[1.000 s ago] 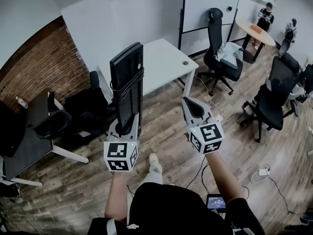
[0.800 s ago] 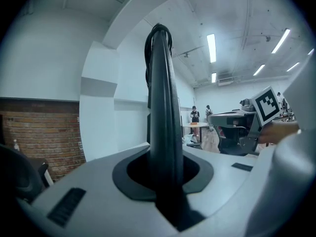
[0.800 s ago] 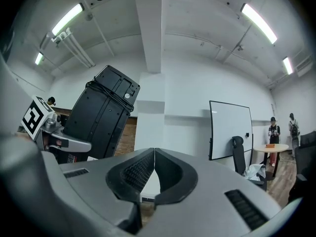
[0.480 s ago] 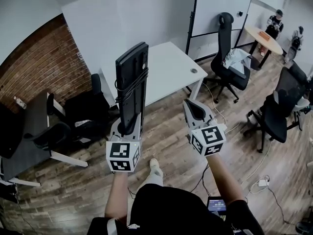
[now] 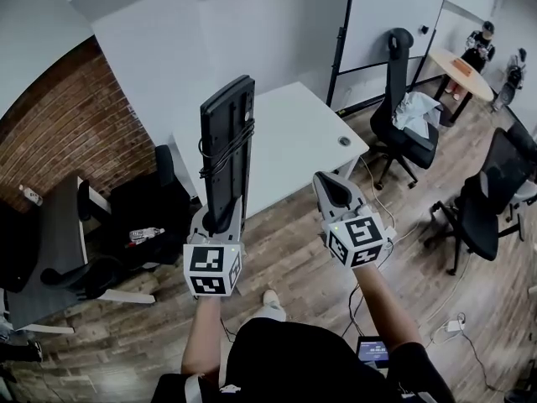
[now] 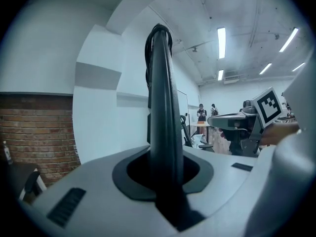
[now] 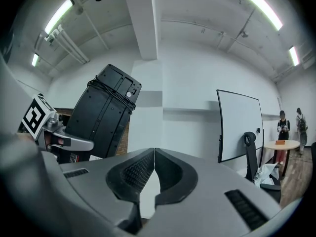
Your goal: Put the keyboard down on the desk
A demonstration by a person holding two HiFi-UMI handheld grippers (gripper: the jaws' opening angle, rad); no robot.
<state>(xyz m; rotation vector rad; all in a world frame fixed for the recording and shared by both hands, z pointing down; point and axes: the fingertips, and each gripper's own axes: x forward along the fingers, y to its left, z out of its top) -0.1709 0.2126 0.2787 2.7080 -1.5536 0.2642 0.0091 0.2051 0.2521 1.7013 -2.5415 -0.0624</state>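
Observation:
A black keyboard (image 5: pixel 226 145) with its cable wound round it stands on end, its lower end clamped in my left gripper (image 5: pixel 220 219). In the left gripper view the keyboard (image 6: pixel 163 102) rises edge-on from between the jaws. Beyond it lies the white desk (image 5: pixel 294 141), bare apart from a small round grommet (image 5: pixel 344 141). My right gripper (image 5: pixel 332 190) hovers to the right of the keyboard, shut and empty, its pads meeting at the tips (image 7: pixel 154 154). In the right gripper view the keyboard's underside (image 7: pixel 101 115) is at the left.
Black office chairs stand at the left (image 5: pixel 138 204) and right (image 5: pixel 403 124). A whiteboard (image 5: pixel 394 15) leans against the back wall. A dark desk (image 5: pixel 50 242) sits by the brick wall. People stand at a round table (image 5: pixel 453 61) far right. Cables trail on the wooden floor (image 5: pixel 445 309).
The view has moved toward the white desk, which now lies closer beneath the keyboard. Both grippers keep the same pose and the same grip.

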